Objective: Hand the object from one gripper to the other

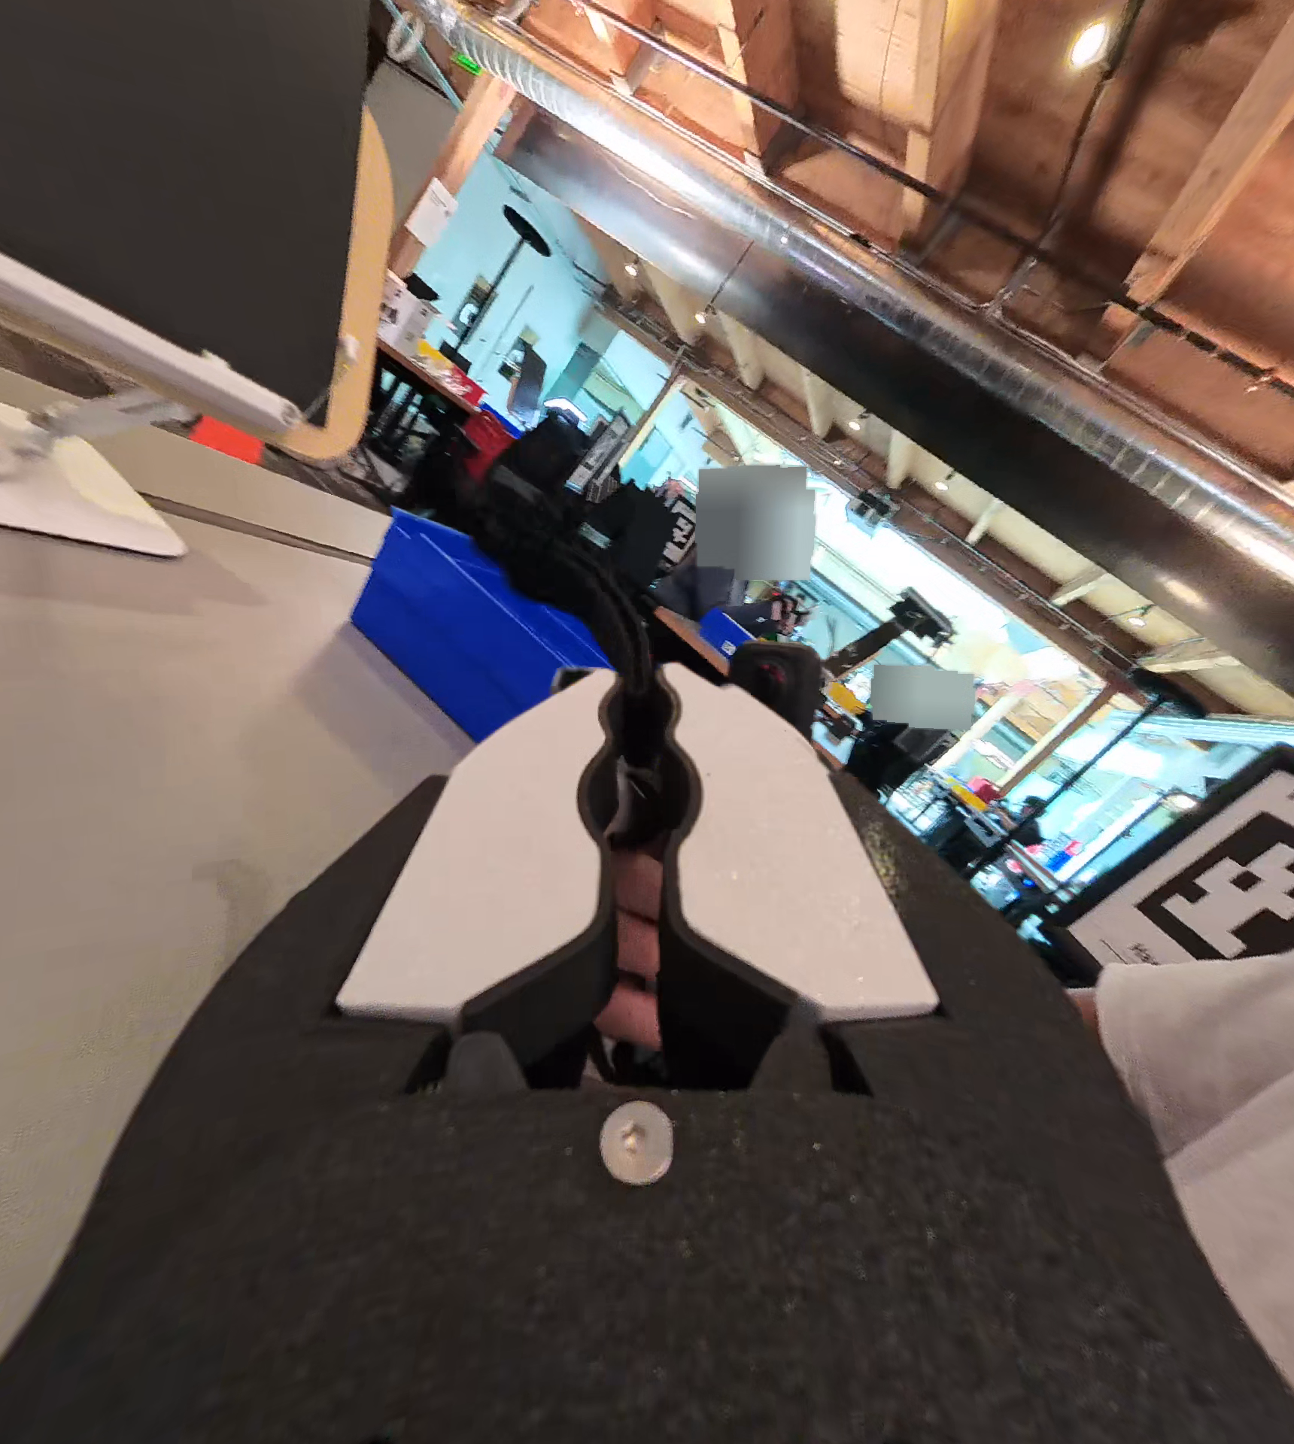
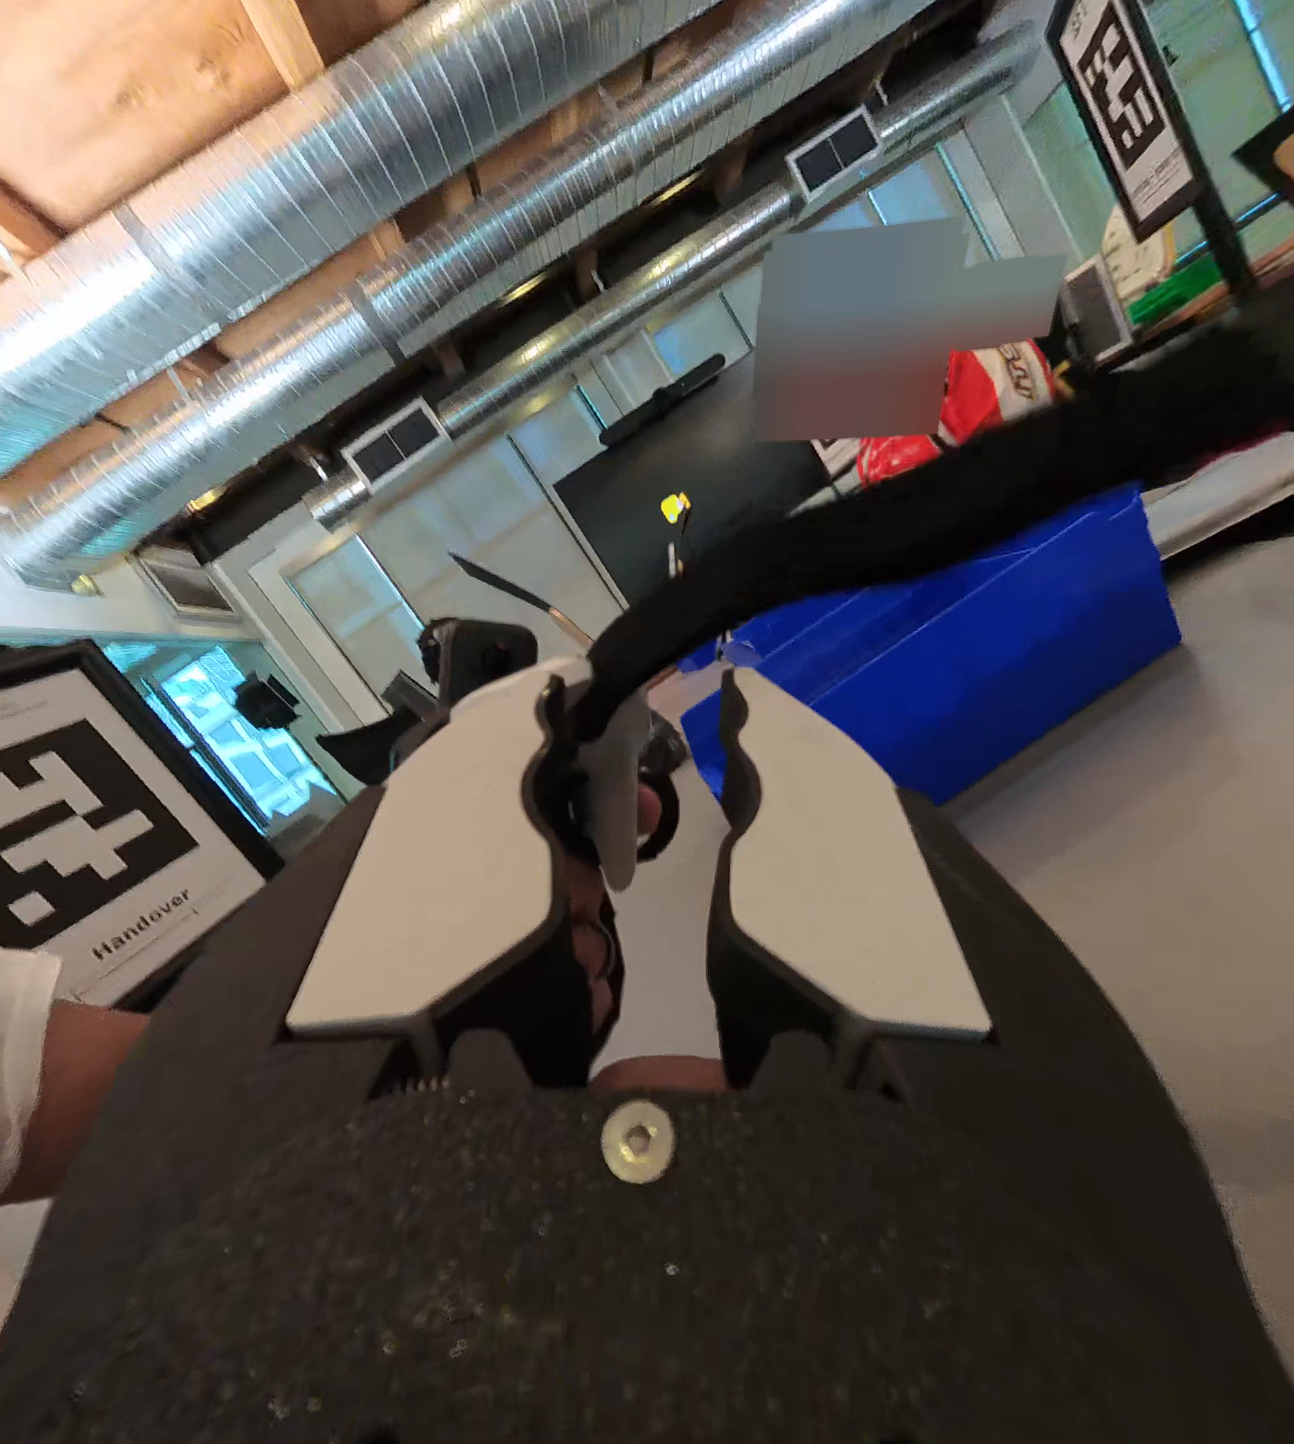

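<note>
The object is a black braided cord (image 1: 562, 559). In the left wrist view my left gripper (image 1: 640, 691) is shut on one end of it, and the cord runs up and away to the left over the blue bin. In the right wrist view the same cord (image 2: 824, 562) passes from the upper right down between the fingers of my right gripper (image 2: 642, 688), which is open. A grey finger of the left gripper (image 2: 616, 789) shows edge-on inside that gap, close to the right gripper's left finger. Both grippers are held above the table.
A blue plastic bin (image 1: 464, 625) (image 2: 941, 680) stands on the grey table (image 1: 120, 781) just beyond the grippers. A white pad (image 1: 58, 500) and a dark panel with a wooden edge (image 1: 159, 195) are at the far left. Marker boards sit beside each gripper (image 1: 1253, 883) (image 2: 42, 820).
</note>
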The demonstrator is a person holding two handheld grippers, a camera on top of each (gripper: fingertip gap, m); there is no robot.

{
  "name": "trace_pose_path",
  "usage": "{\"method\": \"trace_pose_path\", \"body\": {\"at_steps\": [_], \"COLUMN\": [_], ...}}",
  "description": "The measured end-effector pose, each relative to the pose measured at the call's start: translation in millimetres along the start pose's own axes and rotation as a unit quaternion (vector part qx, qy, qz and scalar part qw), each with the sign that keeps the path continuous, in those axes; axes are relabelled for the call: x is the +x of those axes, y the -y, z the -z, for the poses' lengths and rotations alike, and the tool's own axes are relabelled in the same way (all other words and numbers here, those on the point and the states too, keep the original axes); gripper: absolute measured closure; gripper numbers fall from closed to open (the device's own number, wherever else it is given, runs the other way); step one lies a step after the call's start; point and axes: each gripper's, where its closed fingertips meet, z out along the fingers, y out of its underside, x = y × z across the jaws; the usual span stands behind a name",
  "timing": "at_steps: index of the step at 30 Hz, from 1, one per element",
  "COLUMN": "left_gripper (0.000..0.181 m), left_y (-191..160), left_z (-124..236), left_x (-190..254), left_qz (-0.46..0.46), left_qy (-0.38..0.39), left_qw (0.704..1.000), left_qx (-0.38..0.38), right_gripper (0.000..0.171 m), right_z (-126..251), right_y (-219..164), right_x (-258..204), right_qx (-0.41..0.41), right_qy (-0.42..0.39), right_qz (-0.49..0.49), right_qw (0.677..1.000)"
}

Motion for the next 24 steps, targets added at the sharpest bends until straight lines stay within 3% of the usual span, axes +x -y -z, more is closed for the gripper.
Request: {"method": "trace_pose_path", "body": {"at_steps": [2, 5, 12, 15, 18, 21, 24], "left_gripper": [0.176, 0.176, 0.175, 0.163, 0.142, 0.137, 0.129], "left_y": [-10, -18, -28, -31, -17, -7, -14], "left_z": [-4, -9, -12, -9, -1, 2, -3], "left_x": [0, 1, 11, 13, -2, -24, -33], "left_qz": [0.009, 0.015, -0.026, -0.069, -0.089, -0.05, 0.024], "left_qy": [-0.007, -0.017, -0.056, -0.072, -0.049, -0.031, -0.052], "left_qw": [1.0, 1.0, 0.998, 0.993, 0.991, 0.989, 0.977], "left_qx": [-0.006, -0.006, -0.02, -0.059, -0.085, -0.136, -0.204], "right_gripper": [0.141, 0.165, 0.167, 0.167, 0.167, 0.167, 0.167], "right_z": [4, 10, 21, 24, 31, 39, 43], "right_y": [4, 6, 6, 4, -7, -23, -31], "right_x": [5, 4, -6, -7, -1, 4, 3], "right_qx": [0.012, 0.013, -0.01, -0.054, -0.14, -0.226, -0.256], "right_qy": [0.009, 0.047, 0.134, 0.117, 0.069, 0.036, 0.036], "right_qz": [-0.041, -0.088, -0.192, -0.127, 0.043, 0.211, 0.255], "right_qw": [0.999, 0.995, 0.972, 0.984, 0.987, 0.95, 0.932]}}
